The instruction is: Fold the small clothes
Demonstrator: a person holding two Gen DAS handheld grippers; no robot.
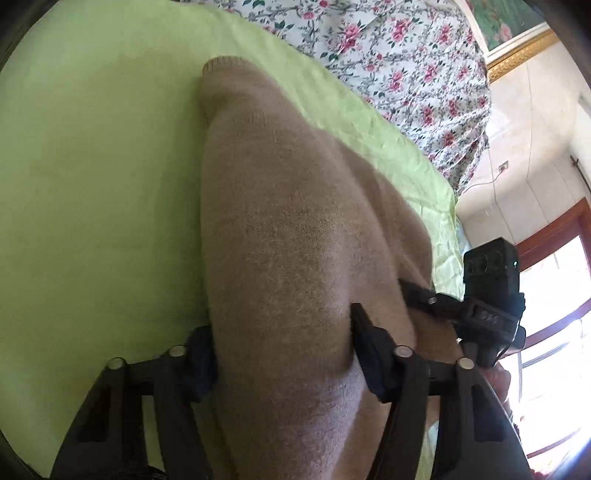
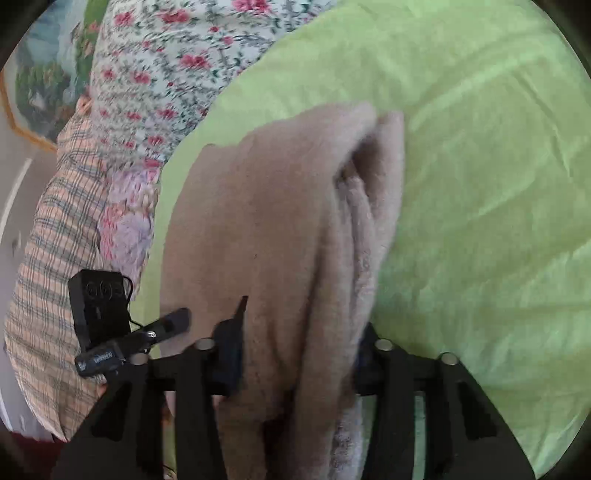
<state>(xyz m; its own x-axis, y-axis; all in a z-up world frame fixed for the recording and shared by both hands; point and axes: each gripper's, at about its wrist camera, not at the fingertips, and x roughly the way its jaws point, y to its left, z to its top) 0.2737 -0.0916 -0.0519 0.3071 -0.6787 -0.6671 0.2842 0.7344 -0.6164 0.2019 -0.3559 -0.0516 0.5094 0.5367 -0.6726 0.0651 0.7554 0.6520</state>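
Note:
A beige knitted garment [image 1: 295,229] hangs over a light green sheet [image 1: 92,184]. My left gripper [image 1: 282,350] is shut on a thick fold of it, fabric bulging between the fingers. In the right wrist view the same beige garment [image 2: 266,240] is bunched in several folds. My right gripper [image 2: 295,354] is shut on those folds, over the green sheet [image 2: 480,184]. The right gripper also shows in the left wrist view [image 1: 443,306], at the garment's right edge. The left gripper shows in the right wrist view [image 2: 173,321], at the garment's left edge.
Flowered bedding [image 1: 388,55] lies beyond the green sheet, also in the right wrist view [image 2: 159,74]. A checked cloth [image 2: 55,240] lies at the left. A framed picture [image 1: 509,29] hangs on the wall. A window with a wooden frame [image 1: 554,295] is at the right.

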